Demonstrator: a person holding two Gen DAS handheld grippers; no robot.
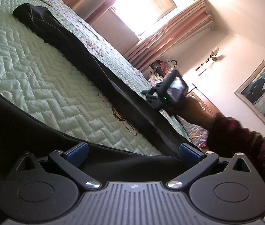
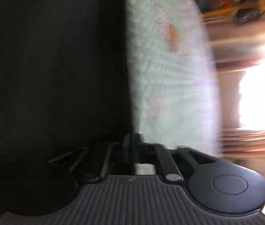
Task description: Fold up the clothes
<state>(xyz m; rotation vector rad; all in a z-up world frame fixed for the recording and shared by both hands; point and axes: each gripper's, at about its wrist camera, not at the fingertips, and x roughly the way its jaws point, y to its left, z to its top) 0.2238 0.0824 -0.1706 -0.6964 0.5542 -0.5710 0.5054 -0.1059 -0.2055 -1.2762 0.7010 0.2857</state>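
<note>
Black garment [image 1: 102, 78] fabric lies under the left gripper [image 1: 132, 152], whose blue fingers [image 1: 77, 151] stand wide apart over it; it stretches across the green quilted bed [image 1: 29, 71]; right gripper [image 2: 133, 142], blurred, has its jaws together at the cloth's edge

Matt black cloth garment [image 1: 87, 56], quilted satin-sheen green bedspread [image 1: 29, 60], ribbed matt plastic left gripper [image 1: 132, 152]
</note>
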